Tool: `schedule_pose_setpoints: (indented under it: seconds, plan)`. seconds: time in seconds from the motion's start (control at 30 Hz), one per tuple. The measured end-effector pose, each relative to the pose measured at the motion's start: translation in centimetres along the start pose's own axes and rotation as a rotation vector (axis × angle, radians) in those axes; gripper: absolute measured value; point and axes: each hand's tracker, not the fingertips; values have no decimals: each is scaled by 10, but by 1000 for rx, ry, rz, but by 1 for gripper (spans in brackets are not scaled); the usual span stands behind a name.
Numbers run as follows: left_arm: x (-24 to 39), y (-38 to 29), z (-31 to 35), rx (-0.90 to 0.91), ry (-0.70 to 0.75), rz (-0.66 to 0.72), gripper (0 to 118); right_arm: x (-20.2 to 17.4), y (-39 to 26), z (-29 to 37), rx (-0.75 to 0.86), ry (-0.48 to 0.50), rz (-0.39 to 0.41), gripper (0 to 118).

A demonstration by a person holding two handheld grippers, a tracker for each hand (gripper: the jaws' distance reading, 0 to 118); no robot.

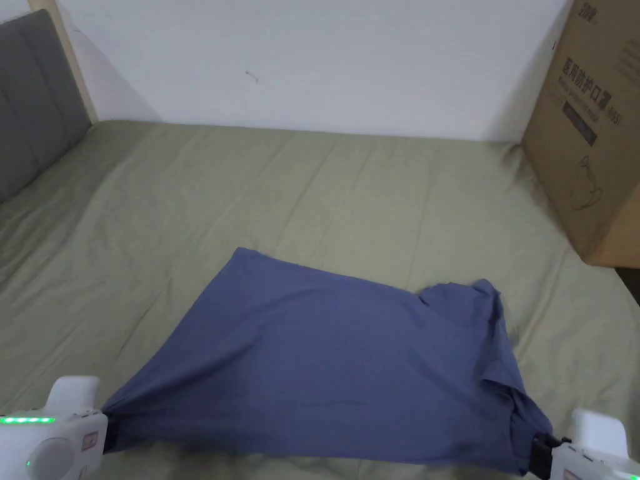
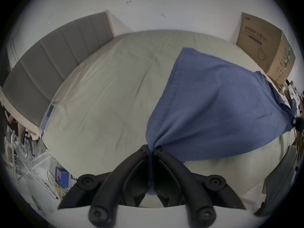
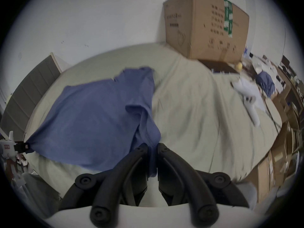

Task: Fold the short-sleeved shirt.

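Holding blue shirt [image 1: 331,350] stretched over the bed [image 1: 312,187], near edge lifted; left tool [image 2: 151,146] and right tool [image 3: 152,145] both clamping corners, likely keeping cloth taut for folding.

A bed [image 1: 350,187] covered with a creased, pale olive sheet is set against a plain white wall [image 1: 312,56] marked with a few small scuffs. At the bed's left end a grey padded headboard [image 1: 31,94] with vertical seams is framed in light wood. A large cardboard box [image 1: 594,137] is stood on the far right corner of the bed. Even, soft light is cast throughout. Beyond the bed's right side, cluttered cartons [image 3: 269,169] are stacked.
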Motion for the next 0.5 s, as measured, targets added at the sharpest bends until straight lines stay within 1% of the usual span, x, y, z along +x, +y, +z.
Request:
schedule_pose_setpoints:
  seconds: [0.07,0.17,0.27,0.3,0.33,0.37,0.4,0.43,0.47,0.5]
  plan:
    - [0,-11,-4,-40,7,6,3,0,-17,-10,-91,-12,-24,10]
    - [0,-17,-18,-127,17,11,3,0,-31,-31,-192,-23,-31,10]
    - [2,-15,-25,-123,20,22,4,-5,-32,-38,-182,-36,-33,10]
    - [4,-14,-23,-122,24,26,5,-5,-30,-36,-177,-39,-34,10]
    - [3,-14,-22,-123,29,32,8,-4,-28,-34,-173,-37,-35,11]
    - [1,-11,-20,-128,25,33,18,-4,-27,-31,-166,-29,-40,11]
    - [-1,-8,-16,-131,17,50,47,-5,-20,-21,-152,-27,-46,34]
    - [0,-5,-12,-128,17,79,74,-7,-14,-13,-126,-18,-52,63]
    - [-1,1,-5,-113,13,108,96,-5,-4,-6,-84,3,-43,86]
    - [-1,7,5,-69,-14,140,105,-6,6,5,-37,33,-38,97]
